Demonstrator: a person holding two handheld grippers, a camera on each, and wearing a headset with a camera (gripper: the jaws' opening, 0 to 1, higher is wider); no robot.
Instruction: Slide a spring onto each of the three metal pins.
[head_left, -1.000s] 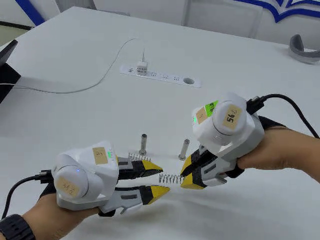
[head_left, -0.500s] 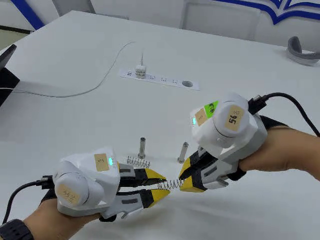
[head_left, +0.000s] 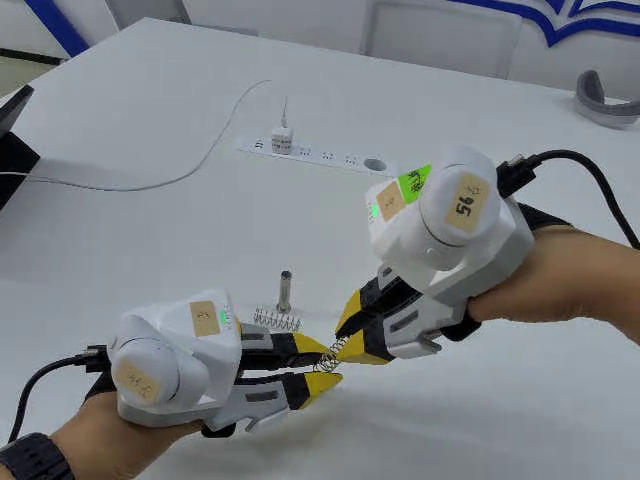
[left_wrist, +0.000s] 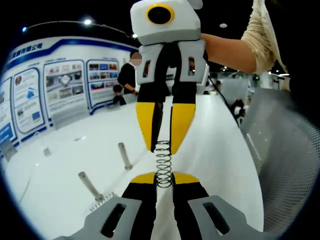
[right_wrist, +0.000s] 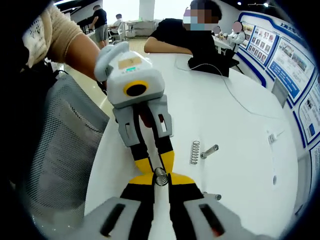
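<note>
One end of the thin, silvery held spring (head_left: 328, 353) is pinched in the narrowed fingers of the left gripper (head_left: 332, 364), below the upright pin (head_left: 285, 291). A loose spring (head_left: 277, 320) is laid at that pin's foot. Right of the pin, the other end is clamped by the right gripper (head_left: 338, 343), fingers narrow. Everything is carried by a white worktop (head_left: 150, 240); a power strip (head_left: 320, 156) is seen well behind the pin.

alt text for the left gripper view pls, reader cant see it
A small coil spring is gripped at both ends, by the left gripper rising from the bottom and the right gripper reaching in from the top, over a white table. A nearer pin and a farther pin stand on it to the left.
</note>
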